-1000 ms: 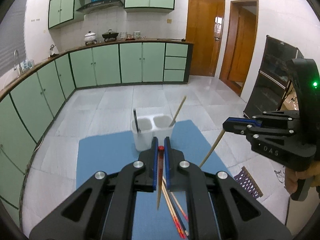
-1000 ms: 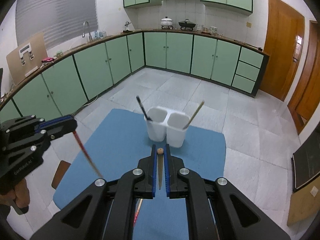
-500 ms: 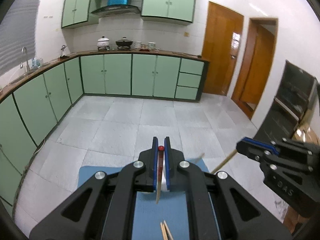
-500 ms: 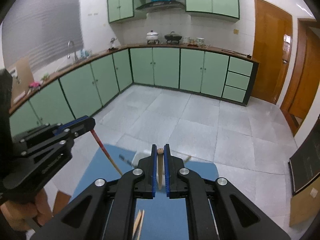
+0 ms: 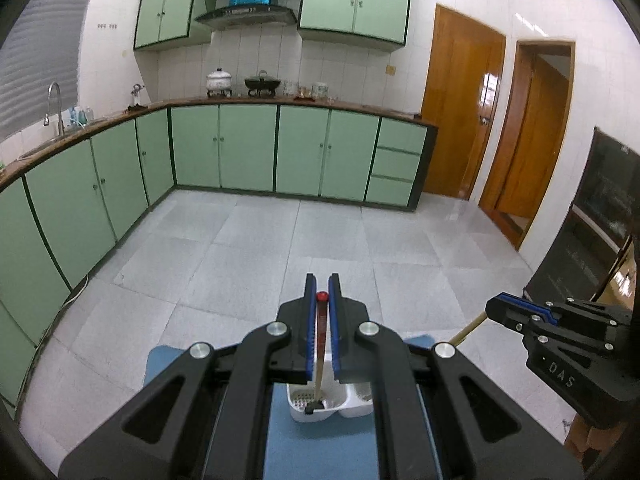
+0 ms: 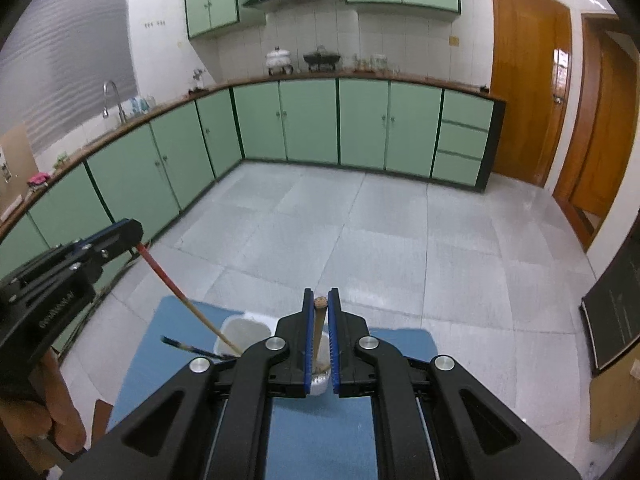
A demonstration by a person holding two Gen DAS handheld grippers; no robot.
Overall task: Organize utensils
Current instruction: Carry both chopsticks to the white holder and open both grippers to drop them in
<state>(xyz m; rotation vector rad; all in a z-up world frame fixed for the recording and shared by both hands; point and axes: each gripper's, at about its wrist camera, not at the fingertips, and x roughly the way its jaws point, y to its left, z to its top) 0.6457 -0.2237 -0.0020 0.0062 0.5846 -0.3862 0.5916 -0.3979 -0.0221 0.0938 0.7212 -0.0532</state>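
Observation:
My left gripper (image 5: 322, 280) is shut on a red-topped chopstick (image 5: 320, 344) whose lower end reaches into the left compartment of the white two-compartment holder (image 5: 316, 412). A black utensil tip lies in that compartment. My right gripper (image 6: 321, 295) is shut on a plain wooden chopstick (image 6: 318, 332) that points down into the holder's right compartment (image 6: 318, 384). In the right wrist view the left gripper (image 6: 132, 236) and its red chopstick (image 6: 176, 292) enter the holder's left compartment (image 6: 240, 332), beside a dark utensil (image 6: 188, 346). The right gripper also shows in the left wrist view (image 5: 492, 308).
The holder stands on a blue mat (image 6: 320, 432) on a table above a grey tiled floor. Green cabinets (image 5: 240, 148) line the back and left. Wooden doors (image 5: 460, 100) are at the right; a dark glass cabinet (image 5: 608, 208) stands at the far right.
Both grippers have moved forward and tipped up over the holder. The chopstick ends now reach into the compartments; the loose chopsticks on the mat have left the view.

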